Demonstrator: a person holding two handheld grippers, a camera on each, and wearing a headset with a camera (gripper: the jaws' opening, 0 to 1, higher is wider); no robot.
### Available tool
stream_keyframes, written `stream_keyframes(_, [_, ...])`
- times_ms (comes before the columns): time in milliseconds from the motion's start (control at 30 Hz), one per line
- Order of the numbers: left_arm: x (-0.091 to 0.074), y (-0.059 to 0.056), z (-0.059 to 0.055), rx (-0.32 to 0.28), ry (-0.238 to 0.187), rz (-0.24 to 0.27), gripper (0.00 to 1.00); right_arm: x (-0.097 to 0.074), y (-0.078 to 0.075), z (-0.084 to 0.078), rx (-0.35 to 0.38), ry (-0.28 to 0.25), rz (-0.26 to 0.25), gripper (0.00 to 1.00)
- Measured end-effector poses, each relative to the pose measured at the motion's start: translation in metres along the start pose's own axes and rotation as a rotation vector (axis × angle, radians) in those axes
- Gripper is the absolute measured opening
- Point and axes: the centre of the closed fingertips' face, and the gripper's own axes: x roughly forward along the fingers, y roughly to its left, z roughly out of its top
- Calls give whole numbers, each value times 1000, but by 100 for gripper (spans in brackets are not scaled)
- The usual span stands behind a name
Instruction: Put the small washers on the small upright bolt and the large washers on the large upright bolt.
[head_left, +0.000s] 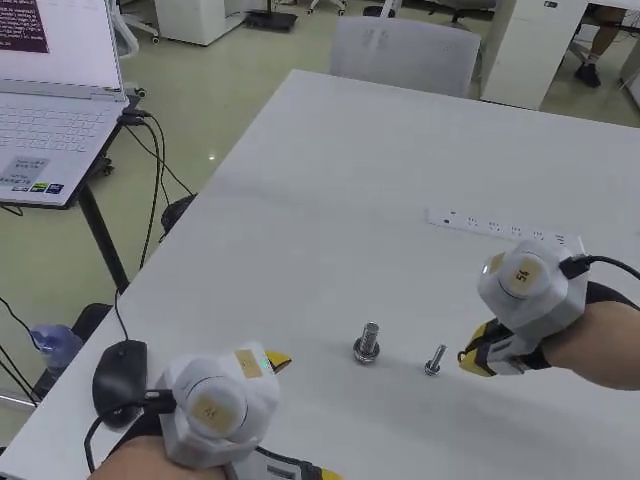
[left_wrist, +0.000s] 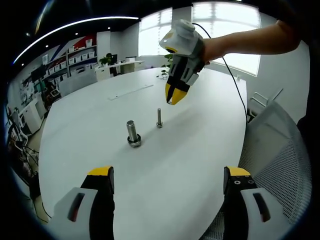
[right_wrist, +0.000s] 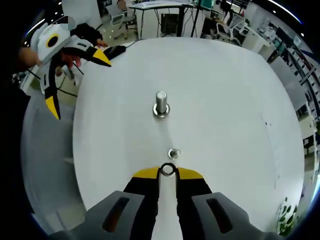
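The large upright bolt (head_left: 367, 342) stands on the white table (head_left: 330, 200) with a washer around its base. The small upright bolt (head_left: 435, 360) stands just right of it. My right gripper (head_left: 470, 357) hovers right beside the small bolt. In the right gripper view its jaws (right_wrist: 168, 172) are shut on a small washer (right_wrist: 168, 170), just short of the small bolt (right_wrist: 173, 153), with the large bolt (right_wrist: 160, 104) beyond. My left gripper (left_wrist: 168, 175) is open and holds nothing, well back from the large bolt (left_wrist: 132, 133) and the small bolt (left_wrist: 159, 118).
A white power strip (head_left: 500, 228) lies on the table behind the bolts. A black mouse (head_left: 120, 378) sits at the table's near left corner. A laptop (head_left: 50, 110) stands on a side stand to the left, and a grey chair (head_left: 405, 55) is at the far edge.
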Motion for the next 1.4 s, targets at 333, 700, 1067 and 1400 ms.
stream_keyframes(333, [2,3,1,-7,-5,4,92,13,-11,9,-36,19,2,13])
stream_keyframes(700, [2,9,-2,-19,3,6,94,21,-15,11,-44,33,15,13])
stream_keyframes(1067, [1,9,-6,-32,11,0,92,28,-12,12,-52,44,30,13])
stream_keyframes(1400, [0,7,-11,-42,20,0,90,36,-10,9,-71,66,36,13])
